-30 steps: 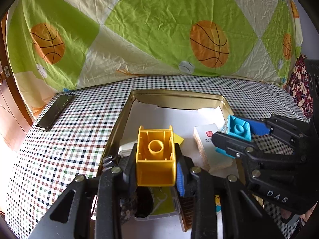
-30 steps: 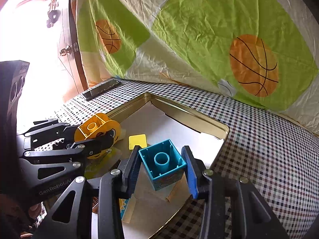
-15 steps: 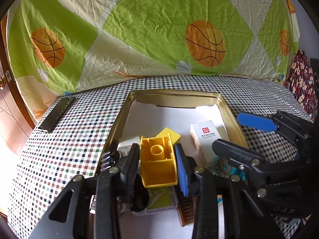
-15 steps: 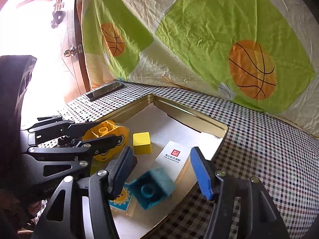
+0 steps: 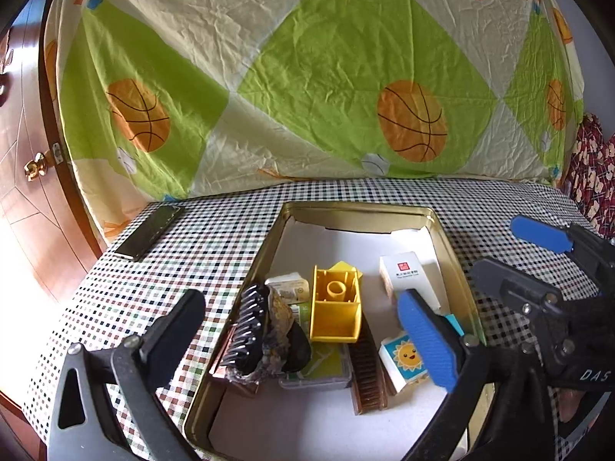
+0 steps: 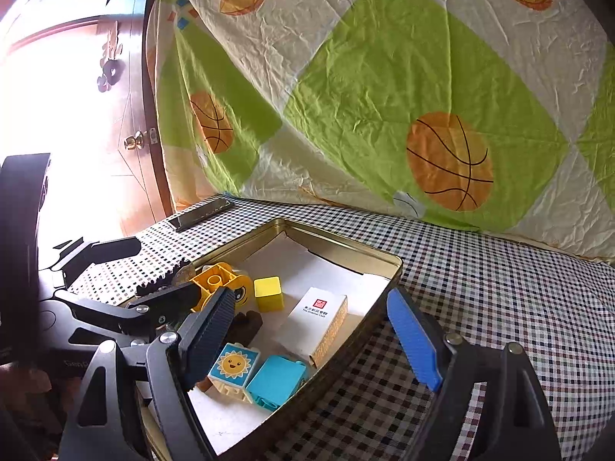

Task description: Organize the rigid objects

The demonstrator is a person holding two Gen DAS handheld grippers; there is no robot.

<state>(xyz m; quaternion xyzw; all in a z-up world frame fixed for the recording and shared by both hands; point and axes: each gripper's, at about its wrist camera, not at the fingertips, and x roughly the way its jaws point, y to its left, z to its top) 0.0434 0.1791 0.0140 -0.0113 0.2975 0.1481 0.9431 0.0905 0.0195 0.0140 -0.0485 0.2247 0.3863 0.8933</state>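
Note:
A gold metal tin (image 5: 453, 253) (image 6: 338, 238) sits on the checked tablecloth and holds several objects. A yellow brick (image 5: 335, 307) (image 6: 215, 280) lies in it, hollow side up, beside a black comb (image 5: 246, 326). A blue brick (image 6: 275, 380) lies at the tin's near corner next to a sun-face block (image 5: 403, 357) (image 6: 232, 367). A white card box (image 5: 407, 276) (image 6: 317, 319) and a small yellow cube (image 6: 269, 294) lie further in. My left gripper (image 5: 303, 330) is open above the tin and holds nothing. My right gripper (image 6: 311, 330) is open over the tin's right rim and holds nothing.
A black phone (image 5: 150, 236) (image 6: 200, 213) lies on the cloth at the far left. A basketball-print sheet (image 5: 307, 77) hangs behind the table. A wooden door (image 5: 23, 192) stands at the left. A brown brush (image 5: 367, 368) lies in the tin.
Both grippers opened and drew back. The yellow brick dropped from my left gripper into the tin; the blue brick left my right gripper and lies in the tin's corner.

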